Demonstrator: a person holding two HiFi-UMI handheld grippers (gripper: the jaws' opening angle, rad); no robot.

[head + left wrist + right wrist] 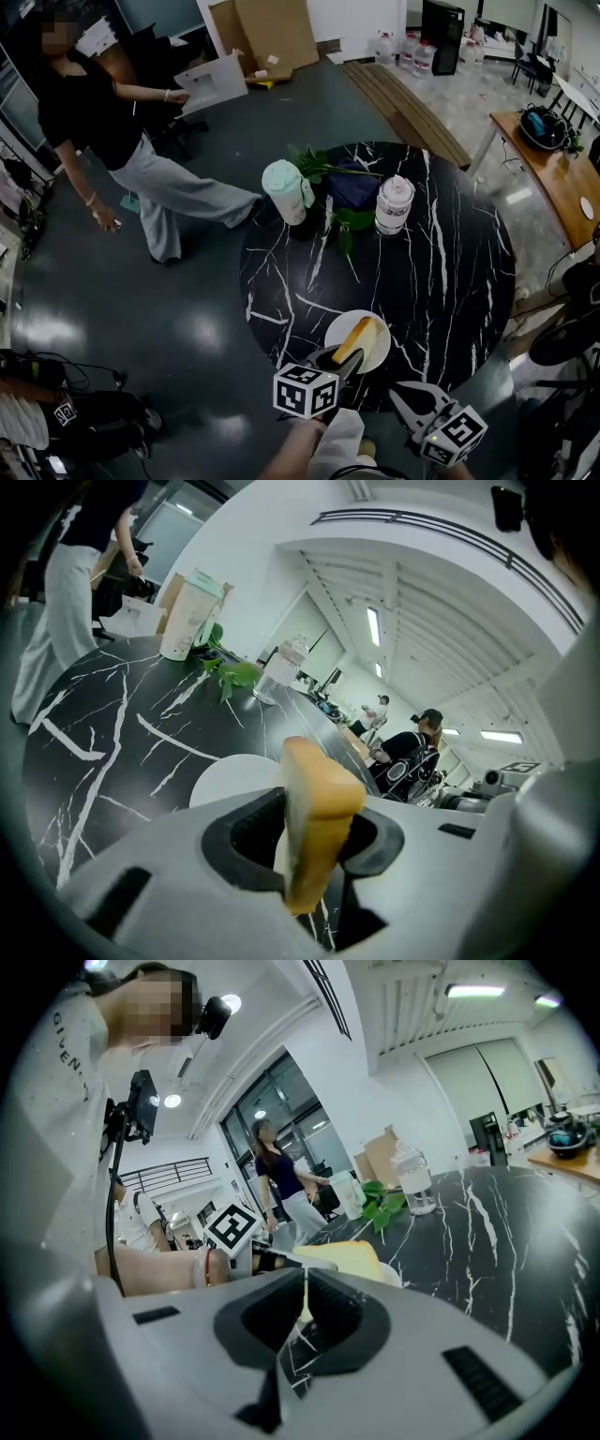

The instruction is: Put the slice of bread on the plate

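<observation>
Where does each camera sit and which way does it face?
Head view: on the person's head, facing steeply down at the table; left gripper, right gripper and a forearm show.
Left gripper view: on the left gripper, looking along its jaws, shut on the bread slice over the plate.
Right gripper view: on the right gripper, jaws together, facing the left gripper's marker cube and the forearm.
Shared: all three show the bread slice.

Office; wooden desk [548, 178], cardboard boxes [277, 33]
</observation>
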